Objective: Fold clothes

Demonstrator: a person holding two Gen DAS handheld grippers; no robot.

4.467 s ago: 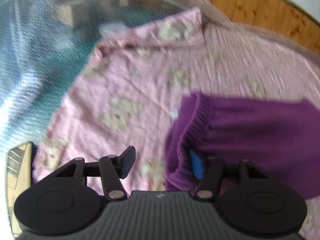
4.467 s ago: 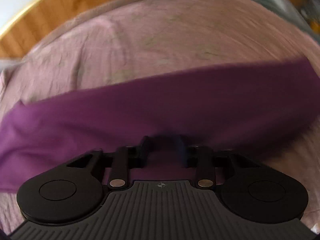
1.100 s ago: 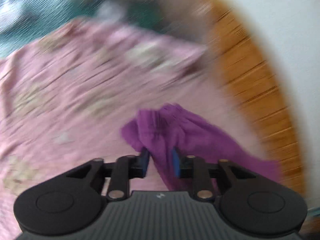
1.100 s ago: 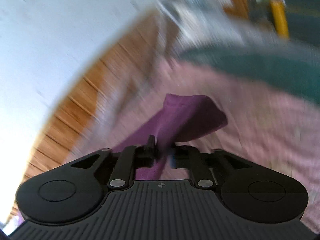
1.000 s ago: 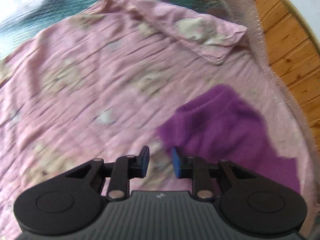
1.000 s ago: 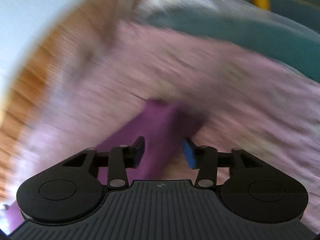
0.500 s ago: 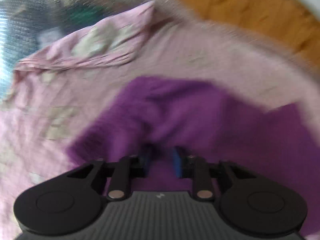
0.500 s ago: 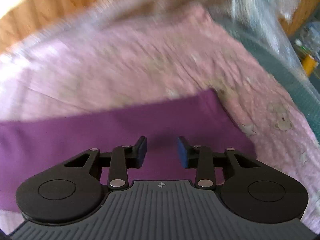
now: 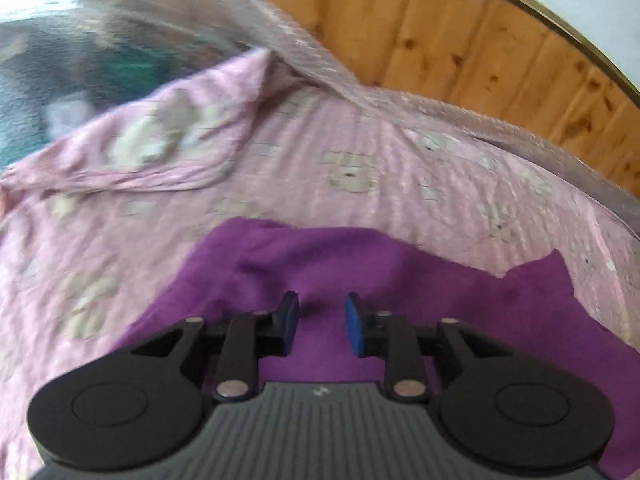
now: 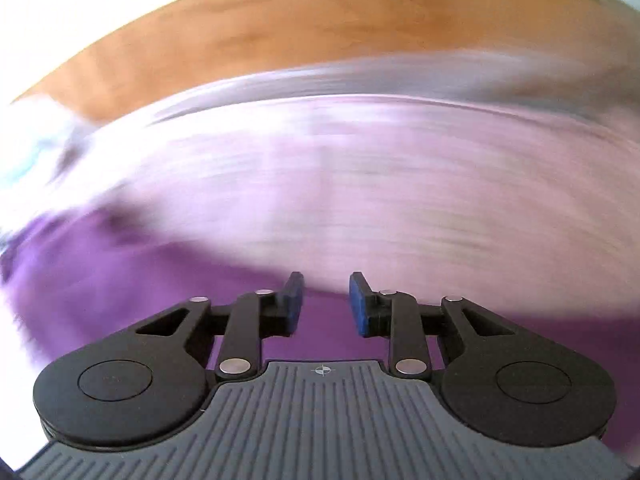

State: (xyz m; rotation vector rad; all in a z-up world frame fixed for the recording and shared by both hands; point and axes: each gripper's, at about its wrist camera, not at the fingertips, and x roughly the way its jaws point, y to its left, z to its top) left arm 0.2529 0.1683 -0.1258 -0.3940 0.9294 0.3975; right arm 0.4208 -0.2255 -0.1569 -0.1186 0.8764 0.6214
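A purple garment (image 9: 360, 264) lies spread on a pink bed sheet (image 9: 280, 168) printed with pale bears. Its top edge is uneven, with a notch at the right. My left gripper (image 9: 320, 304) hovers over the garment's middle. Its jaws are opening, and the gap between the blue pads (image 9: 353, 316) holds no cloth. The right wrist view is heavily blurred. There the purple garment (image 10: 140, 272) fills the lower part, with the pink sheet (image 10: 360, 180) beyond it. My right gripper (image 10: 327, 292) sits at the garment's far edge. Its jaws are closing with nothing pinched between them.
A turned-over corner of the sheet (image 9: 160, 148) lies at the upper left. Clear plastic wrap (image 9: 320, 68) runs along the bed's far side, with a teal surface (image 9: 132, 64) under it. A wood-panelled wall (image 9: 480, 52) stands behind, also the wall (image 10: 320, 32) in the right view.
The left jaws were nearly closed in the purple cloth half a second ago and now stand apart over it. The right gripper swept sideways along the garment while its jaws narrowed.
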